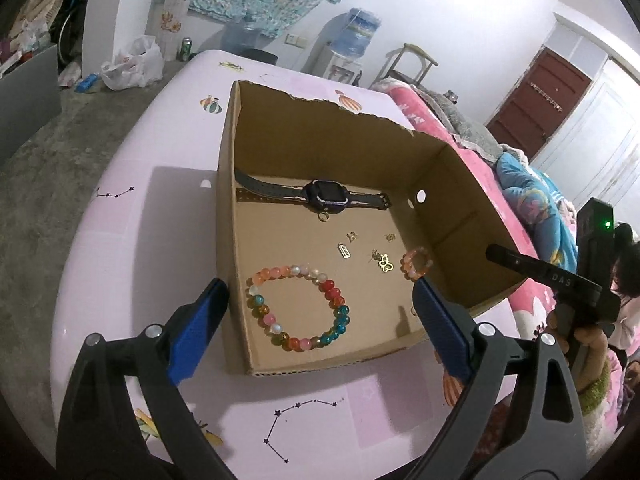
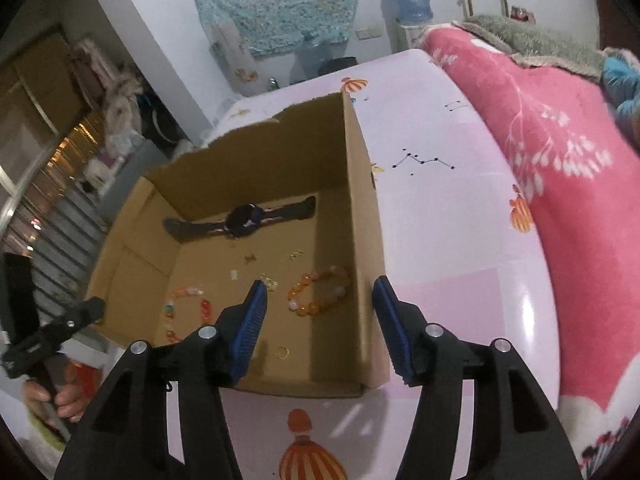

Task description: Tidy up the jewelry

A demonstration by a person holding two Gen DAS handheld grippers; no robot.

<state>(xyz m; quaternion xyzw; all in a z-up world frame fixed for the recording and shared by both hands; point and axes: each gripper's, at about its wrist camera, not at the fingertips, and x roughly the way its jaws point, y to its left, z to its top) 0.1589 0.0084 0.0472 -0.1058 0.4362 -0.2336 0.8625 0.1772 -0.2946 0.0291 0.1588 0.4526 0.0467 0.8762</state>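
**Both grippers stand open over the cardboard box of jewelry**

An open cardboard box (image 1: 448, 184) sits on a pink table (image 1: 132, 248) printed with stars and balloons. All the jewelry lies on the floor of this box.

In the left wrist view, from left to right: the left gripper (image 1: 320, 304) has its 2 blue pads spread wide. The left pad is outside the box's left wall and the right pad is over the box floor. Nothing is pressed between them. The multicolored bead bracelet (image 1: 298, 306) lies flat on the floor in the gap between the pads, and they do not touch it. Behind it, near the far wall, a dark watch (image 1: 326, 197) lies with its strap stretched out. Between the watch and the bracelet there are several small gold charms (image 1: 345, 250), and a gold butterfly piece (image 1: 386, 263) is to the right of them. Just beside the butterfly lies a small orange bead bracelet (image 1: 417, 263), near the right pad. A small gold ring (image 2: 283, 352) lies alone on the floor close to the near wall; the right wrist view shows it best.

At the far right edge, a person's hand (image 1: 576, 334) holds the handle of the other tool.

In the right wrist view, the right gripper (image 2: 320, 312) is about half open and holds nothing. Its left pad is over the box floor and its right pad is outside the box's right wall, so the wall stands between them. The orange bracelet lies between the pads, below them.
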